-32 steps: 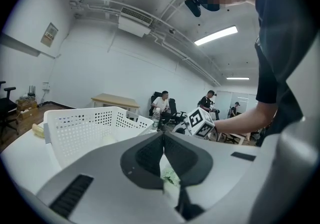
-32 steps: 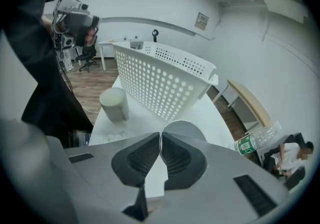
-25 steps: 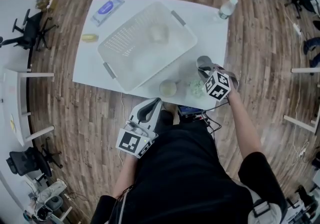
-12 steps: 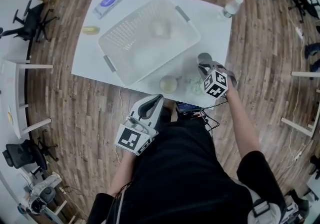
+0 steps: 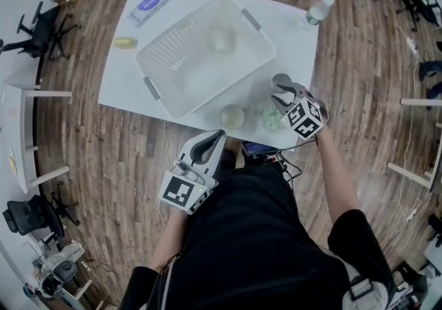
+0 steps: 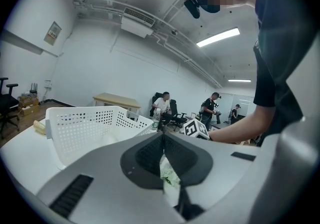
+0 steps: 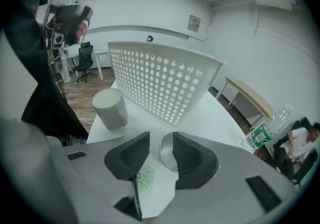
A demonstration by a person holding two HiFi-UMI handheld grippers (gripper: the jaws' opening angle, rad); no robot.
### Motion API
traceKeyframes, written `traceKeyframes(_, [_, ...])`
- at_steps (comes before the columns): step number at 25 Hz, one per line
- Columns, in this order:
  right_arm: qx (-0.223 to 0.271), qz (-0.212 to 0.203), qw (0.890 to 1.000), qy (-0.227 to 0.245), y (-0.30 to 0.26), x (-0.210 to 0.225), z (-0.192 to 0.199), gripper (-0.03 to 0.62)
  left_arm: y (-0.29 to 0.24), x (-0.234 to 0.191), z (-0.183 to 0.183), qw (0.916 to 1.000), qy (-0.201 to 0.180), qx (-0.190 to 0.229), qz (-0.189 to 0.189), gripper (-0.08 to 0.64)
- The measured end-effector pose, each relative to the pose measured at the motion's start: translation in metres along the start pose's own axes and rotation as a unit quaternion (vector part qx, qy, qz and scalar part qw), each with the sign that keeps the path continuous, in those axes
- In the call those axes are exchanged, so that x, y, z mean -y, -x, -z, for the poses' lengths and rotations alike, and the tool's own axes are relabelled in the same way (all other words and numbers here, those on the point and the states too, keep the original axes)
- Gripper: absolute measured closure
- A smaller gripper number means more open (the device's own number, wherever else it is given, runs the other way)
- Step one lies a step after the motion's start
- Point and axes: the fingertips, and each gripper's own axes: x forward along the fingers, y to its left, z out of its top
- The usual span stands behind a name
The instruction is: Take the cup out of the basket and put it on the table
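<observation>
A white cup with a green pattern [image 5: 269,120] stands on the white table [image 5: 124,88] near its front right corner. My right gripper [image 5: 282,91] is over it. Its jaws have just been opening and now stand apart, open. In the right gripper view the cup [image 7: 150,180] sits low between the jaws of the right gripper [image 7: 160,138], its grey rim beside the right pad, with neither pad pressing on it. A second pale cup [image 5: 233,117] stands next to it. Another cup [image 5: 221,39] lies inside the white perforated basket [image 5: 173,60]. My left gripper [image 5: 215,139] is shut and empty, off the table's front edge.
A water bottle [image 5: 314,10] stands at the far right corner. A wipes pack [image 5: 150,3] and a small yellow object [image 5: 126,42] lie at the far left. The basket wall [image 7: 165,83] rises close behind the cups. People sit at desks in the background.
The right gripper's jaws have parted around the green-patterned cup, which stays on the table. The left gripper has not moved.
</observation>
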Motion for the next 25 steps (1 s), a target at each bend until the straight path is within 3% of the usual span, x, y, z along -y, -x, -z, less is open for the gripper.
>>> traceKeyframes(8, [0.145, 0.023, 0.984, -0.1, 0.069, -0.008, -0.067, 0.453, 0.002, -0.002, -0.004, 0.9999, -0.003, 0.013, -0.001, 0.551])
traceKeyframes(11, [0.204, 0.017, 0.97, -0.128, 0.094, -0.02, -0.098, 0.462, 0.0, -0.003, -0.008, 0.9998, -0.006, 0.018, -0.001, 0.551])
traceKeyframes(14, [0.269, 0.011, 0.95, -0.155, 0.116, -0.033, -0.129, 0.53, 0.0, -0.005, -0.01, 0.9997, -0.01, 0.02, -0.001, 0.551])
traceKeyframes(17, [0.326, -0.004, 0.933, -0.151, 0.134, -0.054, -0.162, 0.562, 0.001, -0.005, -0.012, 0.9996, -0.016, 0.024, -0.001, 0.551])
traceKeyframes(19, [0.348, -0.021, 0.926, -0.143, 0.143, -0.071, -0.18, 0.568, 0.003, -0.004, -0.015, 0.9994, -0.017, 0.03, -0.003, 0.551])
traceKeyframes(25, [0.364, -0.063, 0.918, -0.144, 0.149, -0.103, -0.205, 0.569, 0.005, -0.005, -0.024, 0.9987, -0.019, 0.046, -0.014, 0.551])
